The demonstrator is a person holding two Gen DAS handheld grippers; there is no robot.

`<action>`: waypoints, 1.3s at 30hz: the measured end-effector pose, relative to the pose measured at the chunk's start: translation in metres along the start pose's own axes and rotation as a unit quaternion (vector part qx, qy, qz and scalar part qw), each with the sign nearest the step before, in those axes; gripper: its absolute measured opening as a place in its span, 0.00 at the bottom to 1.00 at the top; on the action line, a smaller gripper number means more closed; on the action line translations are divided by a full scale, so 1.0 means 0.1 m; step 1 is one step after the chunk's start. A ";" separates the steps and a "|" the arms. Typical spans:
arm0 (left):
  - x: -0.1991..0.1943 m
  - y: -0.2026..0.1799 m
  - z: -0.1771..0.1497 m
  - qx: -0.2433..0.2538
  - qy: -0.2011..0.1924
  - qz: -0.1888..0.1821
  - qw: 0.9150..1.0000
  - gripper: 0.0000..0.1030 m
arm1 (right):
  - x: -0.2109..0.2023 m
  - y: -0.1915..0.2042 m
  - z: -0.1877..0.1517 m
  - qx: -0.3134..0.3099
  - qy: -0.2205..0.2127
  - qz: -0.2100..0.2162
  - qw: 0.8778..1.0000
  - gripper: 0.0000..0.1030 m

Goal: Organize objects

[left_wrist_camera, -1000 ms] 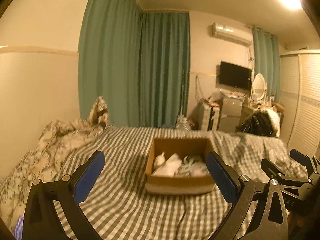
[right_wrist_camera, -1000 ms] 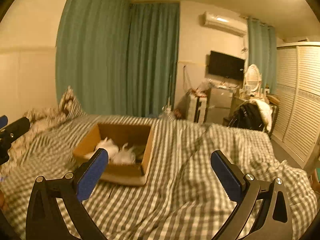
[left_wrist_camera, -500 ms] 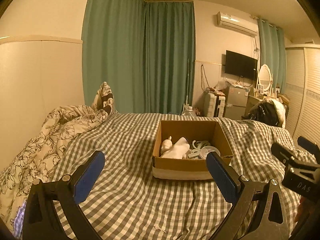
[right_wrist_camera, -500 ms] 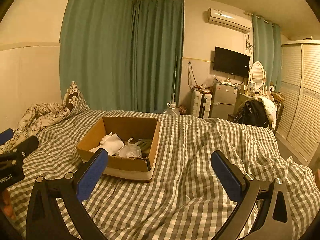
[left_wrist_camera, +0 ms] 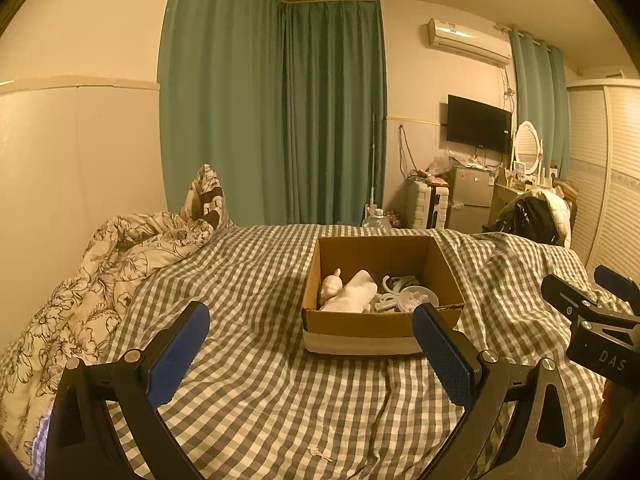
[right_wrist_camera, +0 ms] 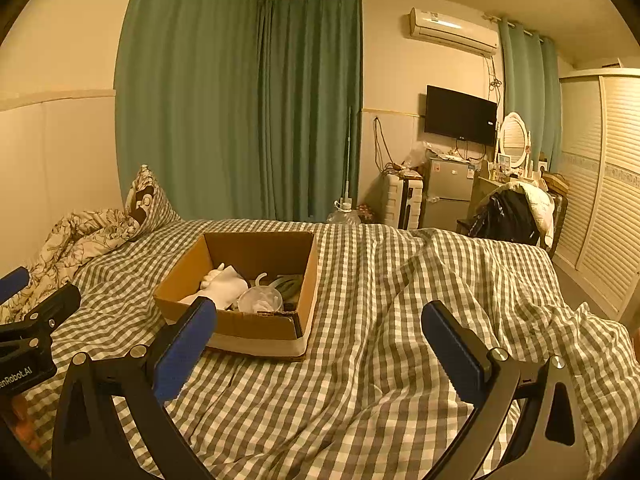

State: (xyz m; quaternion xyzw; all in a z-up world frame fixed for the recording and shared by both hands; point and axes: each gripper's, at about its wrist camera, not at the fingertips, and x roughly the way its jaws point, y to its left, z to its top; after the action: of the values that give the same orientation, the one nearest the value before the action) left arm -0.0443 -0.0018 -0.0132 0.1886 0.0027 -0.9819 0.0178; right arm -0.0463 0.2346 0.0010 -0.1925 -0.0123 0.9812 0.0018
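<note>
An open cardboard box (left_wrist_camera: pixel 380 330) sits on the checked bed cover, also seen in the right wrist view (right_wrist_camera: pixel 256 330). Inside lie a white hand-shaped object (left_wrist_camera: pixel 352 294) (right_wrist_camera: pixel 222 284), white plastic rings and a round white piece (left_wrist_camera: pixel 416 296) (right_wrist_camera: pixel 260 300), and something dark green (right_wrist_camera: pixel 290 286). My left gripper (left_wrist_camera: pixel 310 354) is open and empty, held above the bed just short of the box. My right gripper (right_wrist_camera: pixel 320 346) is open and empty, to the right of the box. Each gripper shows at the edge of the other's view.
The bed's checked cover (left_wrist_camera: pixel 260 400) is rumpled into folds on the right (right_wrist_camera: pixel 460 280). A floral duvet (left_wrist_camera: pixel 100 280) is piled at the left by the wall. Beyond the bed stand green curtains (left_wrist_camera: pixel 280 120), a small fridge (right_wrist_camera: pixel 446 194), a TV and a wardrobe.
Both views have tilted down and steadied; the box now sits nearer and lower in view, with its contents sharp. Both grippers stay open.
</note>
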 end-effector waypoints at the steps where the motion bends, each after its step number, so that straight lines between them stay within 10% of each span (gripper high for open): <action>1: 0.00 0.00 0.00 0.001 0.000 0.000 1.000 1.00 | 0.00 0.00 0.00 0.000 0.000 0.000 1.000 1.00; 39: -0.02 0.04 -0.01 0.002 -0.002 0.011 1.000 1.00 | 0.06 0.04 -0.01 0.003 0.007 -0.001 1.000 1.00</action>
State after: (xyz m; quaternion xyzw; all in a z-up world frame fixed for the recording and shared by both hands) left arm -0.0417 -0.0060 -0.0130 0.1868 -0.0018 -0.9820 0.0283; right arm -0.0514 0.2307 -0.0022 -0.1996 -0.0099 0.9798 0.0028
